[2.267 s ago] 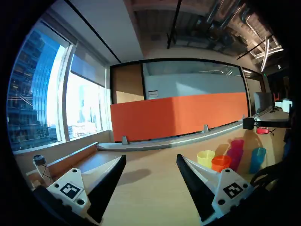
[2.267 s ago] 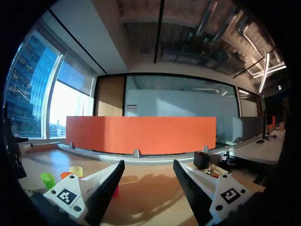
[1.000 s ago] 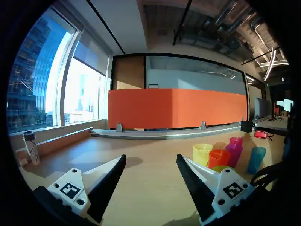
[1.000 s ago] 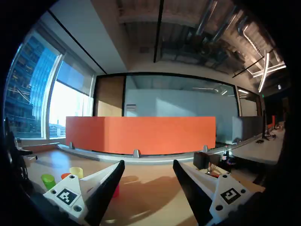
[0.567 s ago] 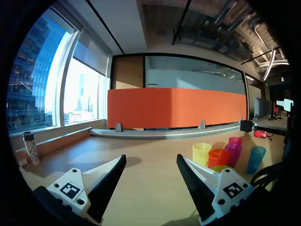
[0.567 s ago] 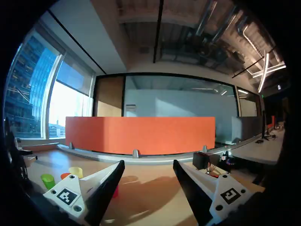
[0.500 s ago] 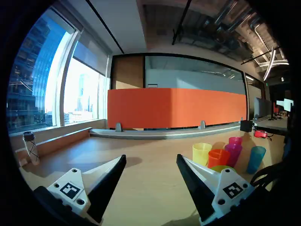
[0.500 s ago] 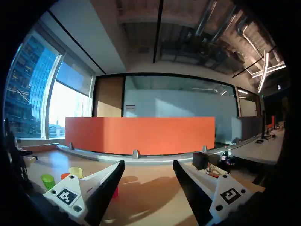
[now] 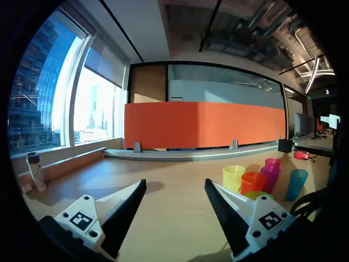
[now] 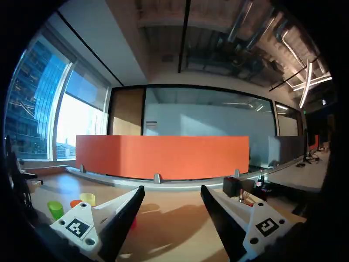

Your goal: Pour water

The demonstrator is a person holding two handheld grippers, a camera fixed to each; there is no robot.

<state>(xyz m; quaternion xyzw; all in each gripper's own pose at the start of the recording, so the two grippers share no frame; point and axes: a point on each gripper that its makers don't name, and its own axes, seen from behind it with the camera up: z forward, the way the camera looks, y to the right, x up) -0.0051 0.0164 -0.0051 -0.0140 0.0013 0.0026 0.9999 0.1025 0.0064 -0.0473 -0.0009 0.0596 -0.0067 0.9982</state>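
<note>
Several plastic cups stand grouped on the wooden table (image 9: 174,174), right of my left gripper (image 9: 174,188): a yellow cup (image 9: 233,177), an orange cup (image 9: 253,182), a magenta cup (image 9: 271,175) and a teal cup (image 9: 297,183). A green rim (image 9: 257,195) peeks over the right finger. The left gripper is open and holds nothing. In the right gripper view a green cup (image 10: 55,208), an orange cup (image 10: 76,203) and a yellow cup (image 10: 87,198) stand at the lower left, left of my open, unladen right gripper (image 10: 172,195).
A small clear bottle (image 9: 35,171) stands on the window ledge at far left. An orange partition (image 9: 205,124) runs along the table's far edge. A black box (image 10: 231,185) and a dark bottle (image 10: 260,179) sit at the right. A red object (image 9: 302,153) lies far right.
Since 2.3 s ago the left gripper view has levelled out and turned slightly; over the last second it is nearly still. The right gripper has barely moved. Both stay open.
</note>
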